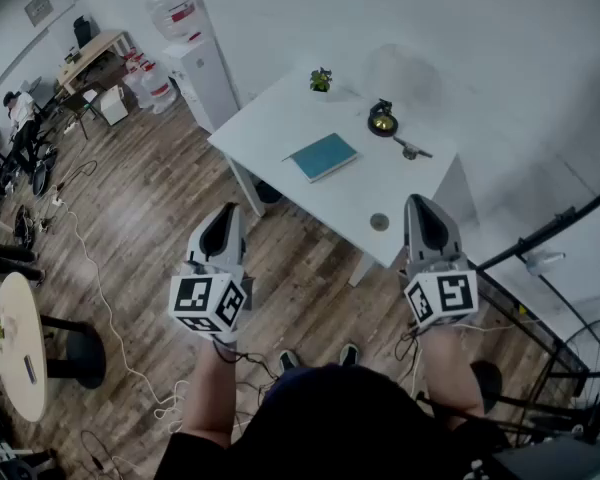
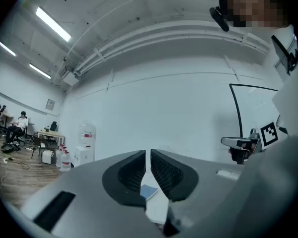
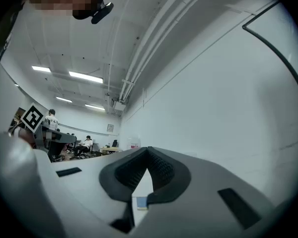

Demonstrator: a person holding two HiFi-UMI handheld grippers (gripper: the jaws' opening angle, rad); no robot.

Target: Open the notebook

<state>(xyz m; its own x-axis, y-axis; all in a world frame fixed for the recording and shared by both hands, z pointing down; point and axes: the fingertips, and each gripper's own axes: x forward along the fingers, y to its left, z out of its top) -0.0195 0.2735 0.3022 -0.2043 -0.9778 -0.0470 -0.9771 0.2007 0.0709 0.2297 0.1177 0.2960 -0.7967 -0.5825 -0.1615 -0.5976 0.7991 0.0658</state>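
Teal notebook (image 1: 322,156): closed, flat on white table (image 1: 280,118), well apart from both tools. Left gripper (image 1: 227,211): jaws at narrow slit, empty. Right gripper (image 1: 418,202): jaws together, empty. Risk: closed tips shove cover, so notebook slides instead of opening.

notebook (image 1: 322,156): plain teal cover. table (image 1: 270,118): white. left gripper (image 1: 226,210) and right gripper (image 1: 421,201): light grey shells, black cross-ribbed pads, each with a cube of black-and-white square markers. floor (image 1: 160,198): brown wood planks, streaked grey. plant (image 1: 321,79): green. water dispenser (image 1: 205,78): white; its bottle is clear with a red label. round side table (image 1: 10,358): cream.
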